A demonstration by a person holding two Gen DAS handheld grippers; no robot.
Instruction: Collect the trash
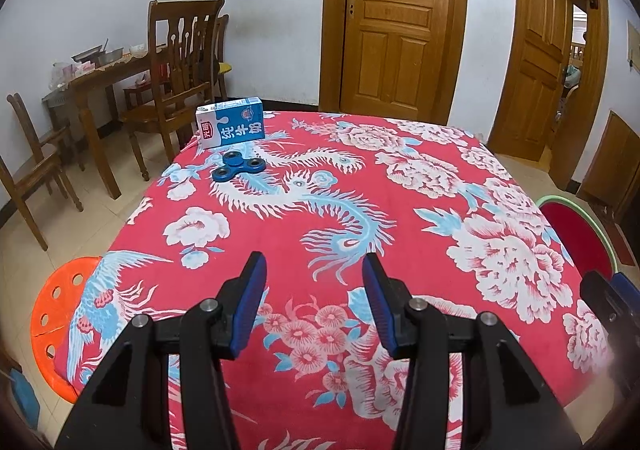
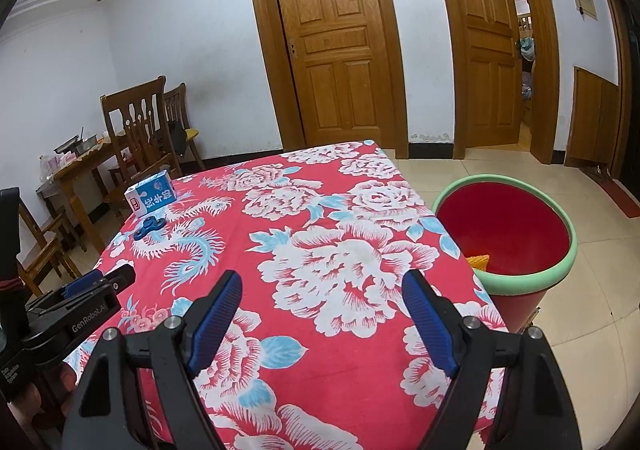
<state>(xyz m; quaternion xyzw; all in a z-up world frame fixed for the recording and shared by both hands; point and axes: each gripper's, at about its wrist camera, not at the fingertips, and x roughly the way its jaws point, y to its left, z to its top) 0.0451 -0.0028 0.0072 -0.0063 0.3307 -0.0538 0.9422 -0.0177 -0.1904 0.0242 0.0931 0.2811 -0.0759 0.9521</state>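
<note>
A blue and white milk carton (image 1: 230,123) lies at the far left corner of the table (image 1: 400,178), which is covered by a red flowered cloth. The carton (image 2: 151,198) also shows at the far left in the right wrist view. Just in front of it lies a blue fidget spinner (image 1: 237,167), seen too as the spinner (image 2: 149,231). My left gripper (image 1: 314,264) hovers open over the near part of the cloth, nothing between its blue pads. My right gripper (image 2: 322,284) stands wide open over the cloth, also holding nothing. A red bin with a green rim (image 2: 516,234) stands on the floor right of the table, something yellow inside.
An orange plastic stool (image 1: 56,314) sits at the table's left side. Wooden chairs (image 1: 180,90) and a cluttered wooden table (image 1: 104,70) stand at the back left. Two wooden doors (image 1: 396,22) are behind; the right one is ajar. Tiled floor lies right of the bin.
</note>
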